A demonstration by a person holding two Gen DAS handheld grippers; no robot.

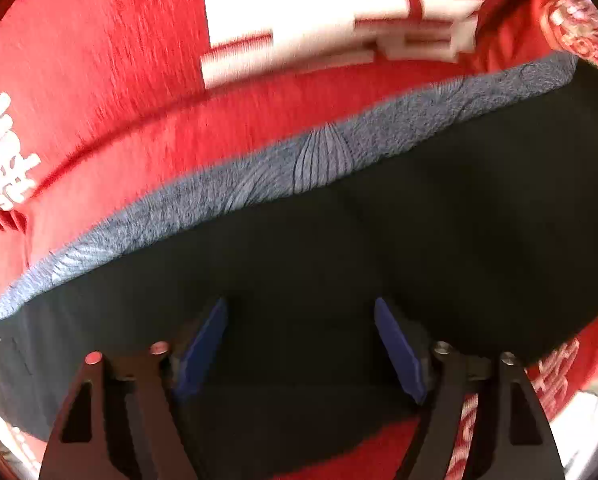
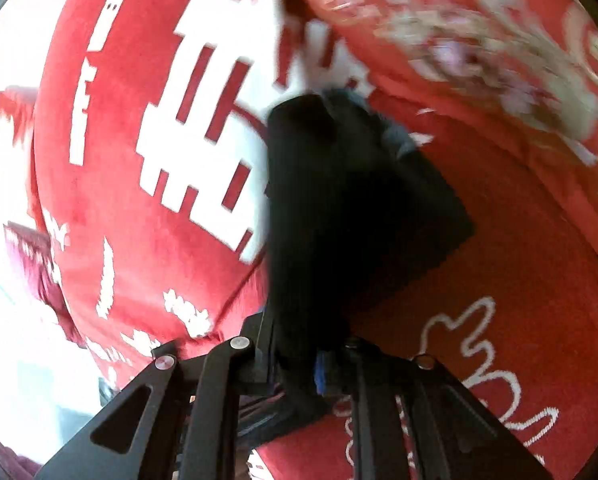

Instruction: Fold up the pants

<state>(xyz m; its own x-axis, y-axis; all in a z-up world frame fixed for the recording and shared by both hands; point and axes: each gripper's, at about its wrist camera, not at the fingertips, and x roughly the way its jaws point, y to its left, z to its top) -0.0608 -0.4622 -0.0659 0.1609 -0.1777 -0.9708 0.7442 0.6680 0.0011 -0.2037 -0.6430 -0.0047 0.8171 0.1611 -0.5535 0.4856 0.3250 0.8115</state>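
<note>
Black pants (image 1: 419,232) lie spread across a red blanket, and their grey patterned band (image 1: 323,152) runs along the far edge. My left gripper (image 1: 300,303) points down over the black cloth, open, its blue pads (image 1: 203,350) wide apart with nothing pinched between them. In the right wrist view, my right gripper (image 2: 299,354) is shut on a bunched fold of the pants (image 2: 339,200). The cloth stretches away from the jaws, with a bit of the grey band (image 2: 399,136) at its far end.
The red blanket (image 1: 119,80) carries large white characters (image 1: 319,12) and covers the whole surface. A red floral patterned cover (image 2: 479,40) lies at the upper right in the right wrist view. Bright light washes out the left edge there.
</note>
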